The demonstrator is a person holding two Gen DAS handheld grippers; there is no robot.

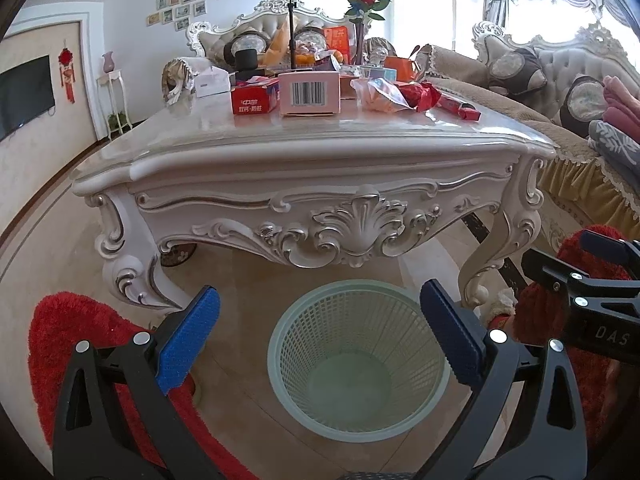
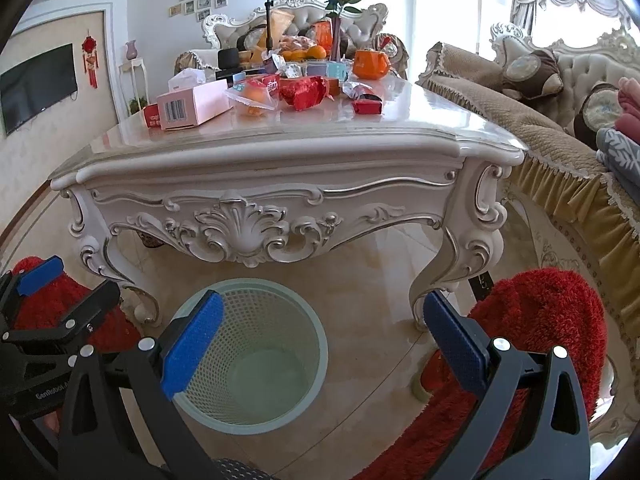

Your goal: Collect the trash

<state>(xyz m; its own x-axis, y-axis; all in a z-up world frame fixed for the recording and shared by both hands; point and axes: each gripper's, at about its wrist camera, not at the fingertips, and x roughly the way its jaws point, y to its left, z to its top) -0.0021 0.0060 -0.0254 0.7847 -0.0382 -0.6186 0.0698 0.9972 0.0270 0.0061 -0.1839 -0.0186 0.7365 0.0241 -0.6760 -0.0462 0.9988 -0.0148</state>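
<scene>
An empty pale green mesh waste basket [image 1: 434, 384] stands on the floor before an ornate white table [image 1: 312, 152]; it also shows in the right wrist view [image 2: 316, 352]. On the table lie crumpled red wrappers [image 1: 420, 94] [image 2: 302, 92], a clear plastic bag [image 1: 378, 92] [image 2: 252, 98], a pink box [image 1: 309, 92] [image 2: 192, 106] and a red box [image 1: 254, 98]. My left gripper [image 1: 320, 332] is open and empty above the basket. My right gripper [image 2: 322, 338] is open and empty beside it, over the basket's right edge.
Red shaggy rugs [image 1: 56, 344] [image 2: 540, 320] lie on the tiled floor at both sides. A beige-covered sofa [image 2: 560, 148] stands right of the table. A vase with roses [image 2: 344, 8], an orange mug [image 2: 370, 64], fruit and a tripod crowd the table's far end.
</scene>
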